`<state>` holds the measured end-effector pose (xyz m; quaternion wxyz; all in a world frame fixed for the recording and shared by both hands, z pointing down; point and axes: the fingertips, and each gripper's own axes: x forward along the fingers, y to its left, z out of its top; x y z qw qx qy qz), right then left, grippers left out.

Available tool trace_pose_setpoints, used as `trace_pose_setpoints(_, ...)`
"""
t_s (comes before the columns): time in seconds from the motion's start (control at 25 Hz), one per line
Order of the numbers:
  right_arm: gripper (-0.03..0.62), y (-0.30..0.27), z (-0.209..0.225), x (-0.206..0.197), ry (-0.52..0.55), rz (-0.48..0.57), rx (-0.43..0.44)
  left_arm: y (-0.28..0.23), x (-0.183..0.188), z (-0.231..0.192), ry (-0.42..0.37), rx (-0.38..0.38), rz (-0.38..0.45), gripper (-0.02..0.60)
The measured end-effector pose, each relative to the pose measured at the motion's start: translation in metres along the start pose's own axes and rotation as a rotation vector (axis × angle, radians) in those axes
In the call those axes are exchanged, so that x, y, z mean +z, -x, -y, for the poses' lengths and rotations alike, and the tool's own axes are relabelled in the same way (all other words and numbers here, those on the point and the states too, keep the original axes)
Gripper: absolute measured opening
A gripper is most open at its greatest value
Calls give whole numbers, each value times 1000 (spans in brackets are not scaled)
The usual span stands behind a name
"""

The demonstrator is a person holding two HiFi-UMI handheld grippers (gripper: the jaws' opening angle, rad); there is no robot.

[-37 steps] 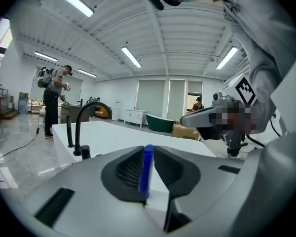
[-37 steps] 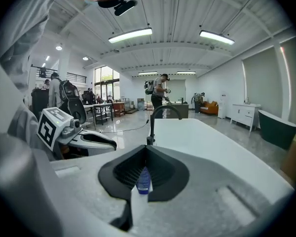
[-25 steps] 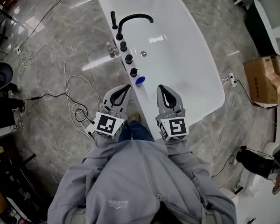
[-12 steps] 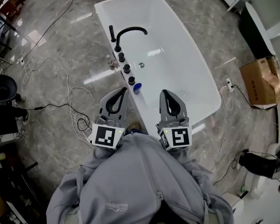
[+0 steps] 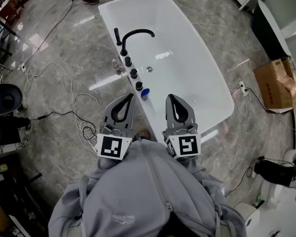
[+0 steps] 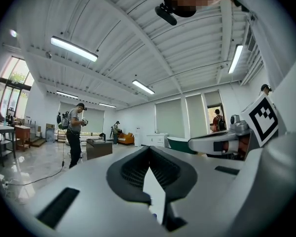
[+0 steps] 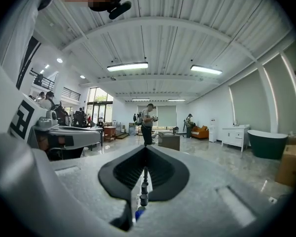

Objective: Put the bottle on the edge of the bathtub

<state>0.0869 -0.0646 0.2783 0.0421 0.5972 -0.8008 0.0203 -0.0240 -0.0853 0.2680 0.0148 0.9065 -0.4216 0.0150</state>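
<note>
Fingers (image 5: 119, 108) of left gripper (image 5: 131, 95), right gripper (image 5: 170, 97) closed, empty; bottle (image 5: 146, 93) between them, untouched.

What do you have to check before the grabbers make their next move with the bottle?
1. Left gripper open for grabbing: not ok, jaws shut, nothing between them.
2. Right gripper open: not ok, shut and empty too.
3. Small bottle found: ok, beside the black knobs; whether it stands on rim or floor, cannot tell.
4. Bare spot on the bathtub rim: ok, between the grippers.
5. Blue-topped thing clear of that spot: ok, it sits further along, by the last knob.
</note>
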Motion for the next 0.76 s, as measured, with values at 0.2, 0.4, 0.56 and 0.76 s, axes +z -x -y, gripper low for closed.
trace_pose_setpoints(0.2, 3, -3, -3, -4, 2, -13, 17, 0, -5, 0, 2, -17, -12, 6)
trace_pose_setpoints(0.4, 3, -2, -6, -5, 2, -13, 28, 2, -8, 5, -1, -29, -15, 6)
trace_pose_setpoints(0.56, 3, 0, -7, -7, 7, -15, 25, 4, -10, 7, 2, -34, -15, 6)
trace_pose_setpoints(0.76, 3, 6, -8, -10, 28, -18, 28, 7, -12, 12, 7, -38, -13, 6)
